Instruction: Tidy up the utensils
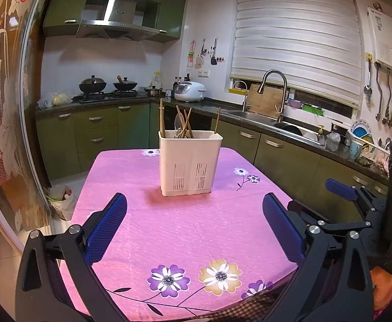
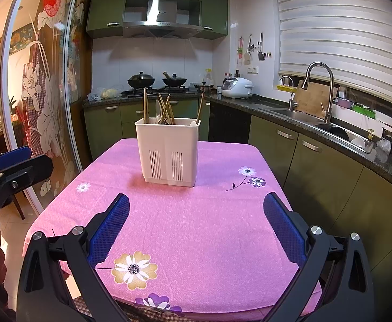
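Note:
A white slotted utensil holder [image 1: 189, 162] stands upright in the middle of the pink flowered tablecloth [image 1: 185, 230]; it also shows in the right wrist view [image 2: 168, 151]. Wooden chopsticks [image 1: 187, 123] and pale spoons [image 1: 179, 124] stick out of its top, and show in the right wrist view too [image 2: 165, 110]. My left gripper [image 1: 194, 202] is open and empty, well short of the holder. My right gripper [image 2: 196, 202] is open and empty, also short of the holder. The right gripper shows at the left view's right edge [image 1: 342, 189].
Green cabinets and a dark counter with a sink [image 1: 252, 114] run along the right. A stove with two woks [image 1: 107, 84] is at the back. A glass sliding door [image 1: 8, 107] stands at the left, a bag of rubbish [image 1: 63, 200] by it.

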